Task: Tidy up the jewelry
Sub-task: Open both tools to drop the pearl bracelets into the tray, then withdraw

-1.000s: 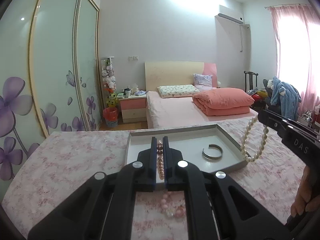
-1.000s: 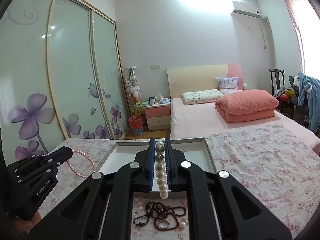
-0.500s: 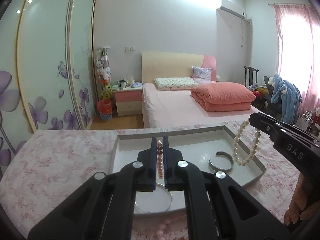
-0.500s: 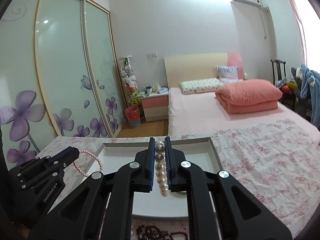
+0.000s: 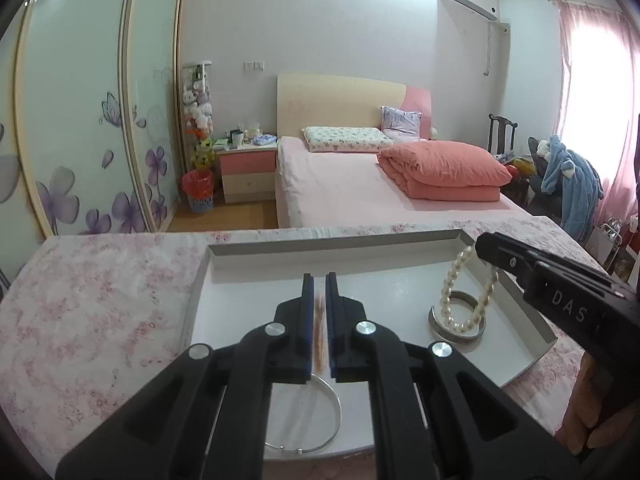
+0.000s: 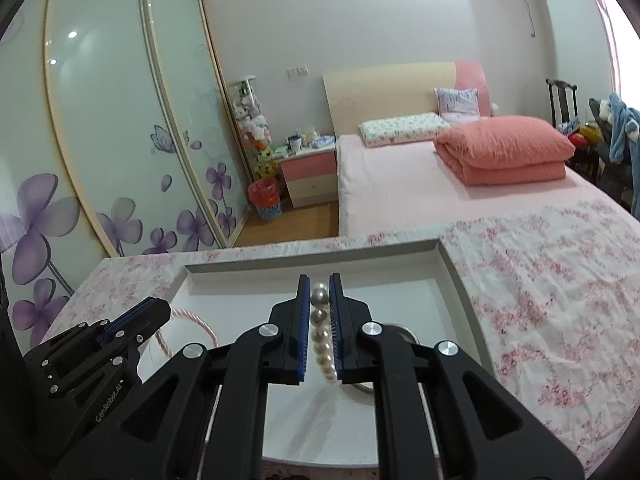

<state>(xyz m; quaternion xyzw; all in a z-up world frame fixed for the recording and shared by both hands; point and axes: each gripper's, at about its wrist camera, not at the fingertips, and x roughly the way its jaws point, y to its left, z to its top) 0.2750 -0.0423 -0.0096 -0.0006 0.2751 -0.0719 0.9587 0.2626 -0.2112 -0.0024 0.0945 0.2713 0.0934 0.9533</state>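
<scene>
Both grippers hang over a shallow white tray (image 5: 256, 248) that sits on a desk (image 5: 100, 312) covered in pink floral cloth.

The left gripper (image 5: 319, 280) is nearly closed, its blue pads pinching a thin pink bead strand (image 5: 319, 336). The strand is blurred between the pads in the left wrist view; in the right wrist view it shows as a loop hanging from the gripper above the tray's left part.

The right gripper (image 6: 319, 280) is clamped on a white pearl bracelet (image 6: 322, 340), with the pearls lined up between its pads. In the left wrist view the bracelet dangles as a loop over a silver cuff bangle (image 5: 436, 326) lying in the tray's right part; whether they touch is unclear.

A thin silver ring bangle (image 5: 334, 420) lies on the tray floor at the near edge, partly hidden under the left gripper.
</scene>
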